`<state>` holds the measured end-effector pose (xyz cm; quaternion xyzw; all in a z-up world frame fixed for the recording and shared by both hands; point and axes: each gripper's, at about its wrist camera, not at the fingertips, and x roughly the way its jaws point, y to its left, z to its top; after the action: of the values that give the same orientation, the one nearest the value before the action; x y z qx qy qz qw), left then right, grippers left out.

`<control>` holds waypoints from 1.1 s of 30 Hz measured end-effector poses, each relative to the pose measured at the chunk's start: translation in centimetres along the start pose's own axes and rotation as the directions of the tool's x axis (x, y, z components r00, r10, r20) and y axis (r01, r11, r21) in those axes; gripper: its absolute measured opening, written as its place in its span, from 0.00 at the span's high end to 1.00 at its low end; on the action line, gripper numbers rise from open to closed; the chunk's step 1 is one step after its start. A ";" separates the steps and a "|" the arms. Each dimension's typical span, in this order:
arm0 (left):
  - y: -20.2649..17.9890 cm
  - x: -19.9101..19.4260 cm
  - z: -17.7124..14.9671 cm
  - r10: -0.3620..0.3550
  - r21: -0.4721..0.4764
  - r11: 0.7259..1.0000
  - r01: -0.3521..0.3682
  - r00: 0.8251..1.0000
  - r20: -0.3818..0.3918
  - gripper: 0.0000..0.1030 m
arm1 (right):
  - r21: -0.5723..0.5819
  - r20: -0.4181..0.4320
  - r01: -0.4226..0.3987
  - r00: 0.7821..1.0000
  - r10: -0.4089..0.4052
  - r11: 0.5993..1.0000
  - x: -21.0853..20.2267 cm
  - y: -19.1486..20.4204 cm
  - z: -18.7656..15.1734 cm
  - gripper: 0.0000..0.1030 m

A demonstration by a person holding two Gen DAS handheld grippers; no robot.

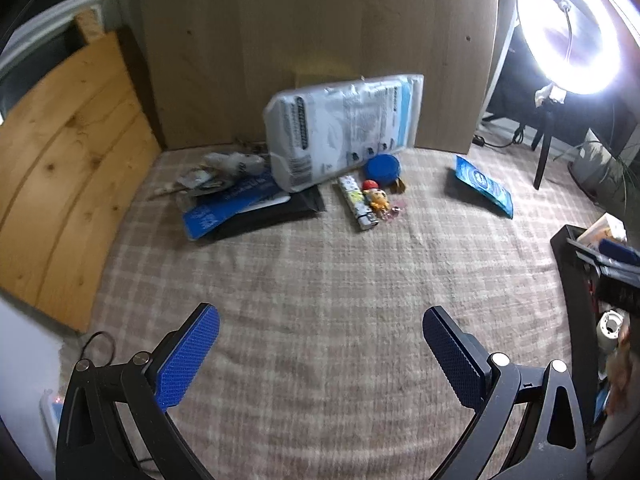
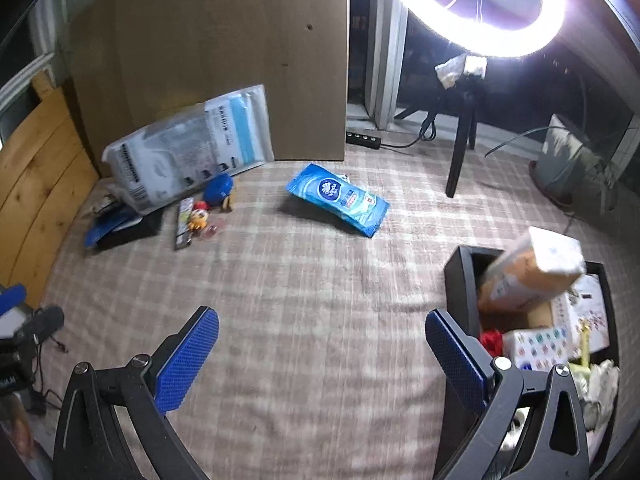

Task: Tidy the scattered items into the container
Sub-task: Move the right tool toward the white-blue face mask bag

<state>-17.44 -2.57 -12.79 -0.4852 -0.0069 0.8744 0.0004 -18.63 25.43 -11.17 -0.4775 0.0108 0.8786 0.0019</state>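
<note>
Both grippers hover low over a checked cloth, and nothing sits between their blue pads. My left gripper is open, well short of the clutter at the back. My right gripper is open too, just left of the black container, which holds boxes and a tilted orange-and-white pack. A blue wipes packet lies mid-cloth. A large white plastic pack leans on the board. Beside it lie a blue round tin, a patterned tube and a small yellow figure.
A brown board stands upright behind the items, wooden planks to the left. A bright ring light on a black tripod and a potted plant stand at the back right. Dark flat items with blue leaflets lie at left.
</note>
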 end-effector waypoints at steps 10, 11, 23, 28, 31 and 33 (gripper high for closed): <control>2.4 3.1 4.5 -0.004 -0.073 0.997 0.006 1.000 0.026 0.00 | -0.005 -0.057 -0.119 0.991 0.119 0.993 5.6 -0.1 5.9 0.01; 3.0 2.7 5.6 0.004 -0.079 0.997 0.000 0.999 0.052 0.00 | 0.002 -0.054 -0.142 0.988 0.142 0.990 5.7 0.1 6.9 0.01; 6.9 8.9 17.5 -0.072 -0.101 0.992 0.079 0.995 0.071 0.00 | 0.017 -0.014 -0.245 0.969 0.245 0.969 6.8 3.9 14.5 0.01; 4.5 10.7 17.7 -0.154 -0.013 0.988 0.154 0.987 0.041 0.00 | 0.054 -0.031 -0.225 0.974 0.226 0.973 7.4 2.2 14.2 0.01; 2.5 10.8 16.7 -0.218 0.046 0.975 0.217 0.976 0.017 0.00 | 0.086 -0.036 -0.217 0.975 0.221 0.972 7.4 0.9 13.8 0.01; 1.2 10.8 15.9 -0.252 0.083 0.964 0.251 0.968 0.002 0.00 | 0.102 -0.039 -0.217 0.974 0.222 0.971 7.4 0.4 13.6 0.01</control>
<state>-36.66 -3.87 -13.51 -0.4747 -0.0324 0.8697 0.1311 -34.10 25.30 -9.96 -0.4948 0.1063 0.8595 -0.0724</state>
